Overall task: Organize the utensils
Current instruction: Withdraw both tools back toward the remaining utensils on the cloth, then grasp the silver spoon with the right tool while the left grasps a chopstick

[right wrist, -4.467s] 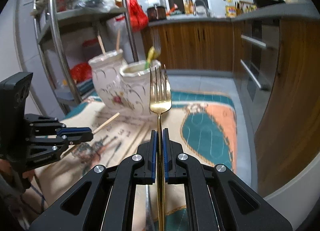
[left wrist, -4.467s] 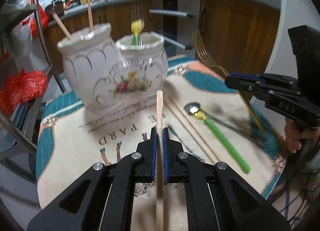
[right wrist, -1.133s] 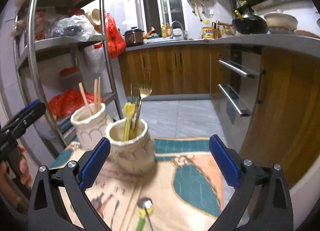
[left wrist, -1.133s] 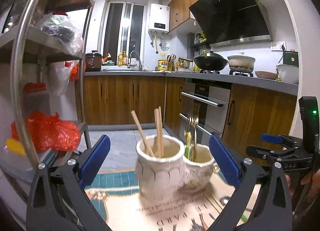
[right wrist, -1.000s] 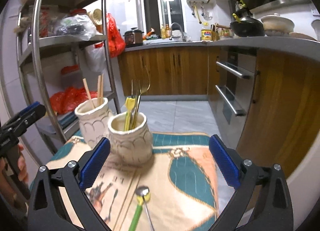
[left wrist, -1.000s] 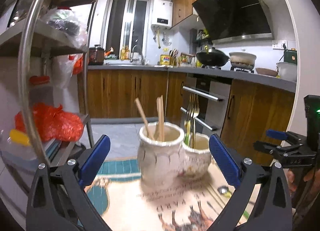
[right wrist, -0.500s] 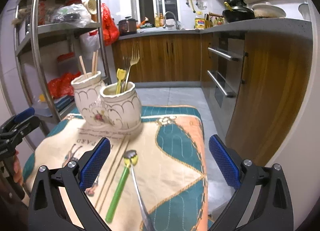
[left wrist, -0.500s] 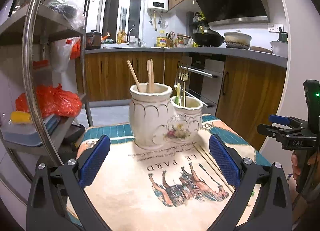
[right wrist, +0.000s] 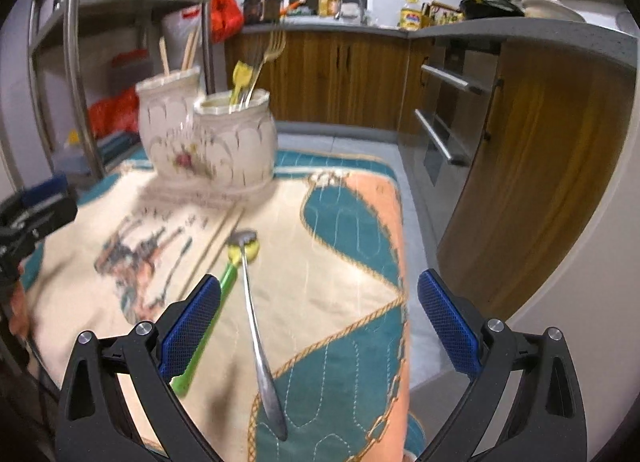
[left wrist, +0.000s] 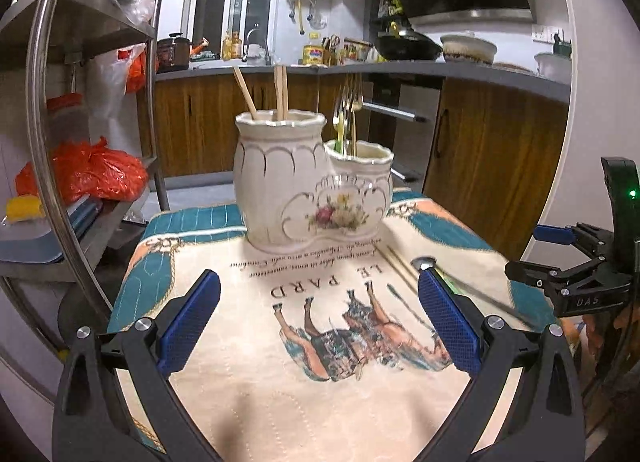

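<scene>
Left gripper point(left wrist: 318, 320) gapes empty. At the tablecloth's point(right wrist: 352, 230) far edge, one twin-pot ceramic holder point(left wrist: 312, 182): three chopsticks point(left wrist: 280, 92), two forks point(left wrist: 350, 102). Mid-cloth: two chopsticks point(right wrist: 212, 250), two spoons point(right wrist: 244, 242). Right gripper point(right wrist: 318, 320) gapes empty.

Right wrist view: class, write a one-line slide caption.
Open right gripper above a metal spoon and green-handled spoon on the mat.
</scene>
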`<state>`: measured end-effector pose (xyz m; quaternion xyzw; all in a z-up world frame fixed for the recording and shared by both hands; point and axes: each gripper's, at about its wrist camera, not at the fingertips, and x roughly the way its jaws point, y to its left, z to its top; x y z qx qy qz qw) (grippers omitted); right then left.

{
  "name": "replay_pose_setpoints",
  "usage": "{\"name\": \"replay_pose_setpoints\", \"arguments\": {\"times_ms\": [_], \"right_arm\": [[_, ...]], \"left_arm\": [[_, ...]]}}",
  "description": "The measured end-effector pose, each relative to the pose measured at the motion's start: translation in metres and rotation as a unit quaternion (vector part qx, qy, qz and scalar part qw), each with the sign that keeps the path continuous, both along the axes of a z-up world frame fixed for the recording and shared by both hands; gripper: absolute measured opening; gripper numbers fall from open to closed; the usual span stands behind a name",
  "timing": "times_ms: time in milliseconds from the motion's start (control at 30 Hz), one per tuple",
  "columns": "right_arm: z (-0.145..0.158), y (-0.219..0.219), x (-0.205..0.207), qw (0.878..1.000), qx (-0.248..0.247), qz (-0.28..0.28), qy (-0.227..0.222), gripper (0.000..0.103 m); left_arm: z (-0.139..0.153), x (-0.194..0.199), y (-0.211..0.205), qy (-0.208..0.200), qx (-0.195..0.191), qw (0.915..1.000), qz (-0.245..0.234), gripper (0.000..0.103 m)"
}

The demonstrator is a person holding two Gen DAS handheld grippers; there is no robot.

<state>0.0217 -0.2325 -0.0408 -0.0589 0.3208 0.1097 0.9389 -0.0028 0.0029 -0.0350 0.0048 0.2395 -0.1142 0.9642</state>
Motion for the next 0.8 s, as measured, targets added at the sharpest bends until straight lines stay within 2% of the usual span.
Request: {"name": "replay_pose_setpoints", "arguments": {"times_ms": [200, 300, 367, 467, 667, 800], "right_arm": [[-0.012, 0.007, 0.011, 1.0, -0.014, 0.0, 0.028, 0.098], [-0.017, 0.014, 0.016, 0.998, -0.032, 0.011, 0.046, 0.093], [-0.02, 0.019, 0.019, 0.997, -0.039, 0.023, 0.058, 0.072], [-0.023, 0.028, 0.029, 0.995, -0.048, 0.039, 0.079, 0.055], [-0.022, 0.037, 0.042, 0.991, -0.026, 0.084, 0.097, 0.029], [-0.024, 0.037, 0.045, 0.99, -0.004, 0.104, 0.097, 0.018]], "left_arm": [[-0.006, 0.004, -0.003, 0.01, 0.006, 0.9999, -0.009, 0.097], [-0.007, 0.005, -0.004, 0.012, 0.005, 0.9999, -0.011, 0.097], [-0.007, 0.006, -0.004, 0.012, 0.005, 0.9998, -0.012, 0.097], [-0.007, 0.006, -0.006, 0.012, 0.009, 0.9998, -0.011, 0.097], [-0.008, 0.01, -0.008, 0.023, 0.017, 0.9996, -0.004, 0.097], [-0.008, 0.015, -0.014, 0.041, 0.027, 0.9988, 0.0, 0.097]]}}
